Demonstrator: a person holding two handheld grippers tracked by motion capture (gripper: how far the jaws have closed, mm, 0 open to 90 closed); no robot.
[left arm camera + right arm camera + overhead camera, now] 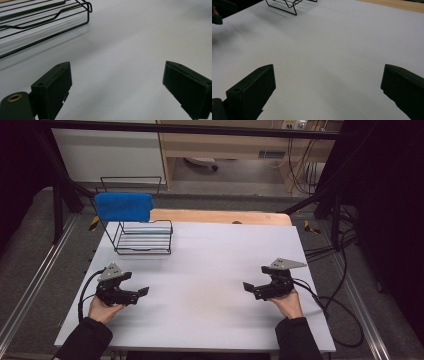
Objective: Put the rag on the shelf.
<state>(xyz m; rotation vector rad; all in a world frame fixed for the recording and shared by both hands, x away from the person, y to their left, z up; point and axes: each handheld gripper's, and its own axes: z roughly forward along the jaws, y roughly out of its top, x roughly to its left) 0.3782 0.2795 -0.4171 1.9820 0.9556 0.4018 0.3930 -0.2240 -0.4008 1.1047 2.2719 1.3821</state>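
High view: the person's two dark sleeves come in at the near edge of the white table, each hand around a gripper. Left gripper sits low over the near-left part of the table, pointing toward the middle; its own view has the two black jaws spread wide with bare white surface between them, nothing in their hold. Right gripper is over the near-right part, pointing back at the left one, well apart from it; its own view likewise has the jaws far apart around bare table. Farther back on the left, a black wire rack stands on the table, beyond the left gripper and apart from it. A blue cloth is draped over the rack's tall back frame, hanging at the far-left corner
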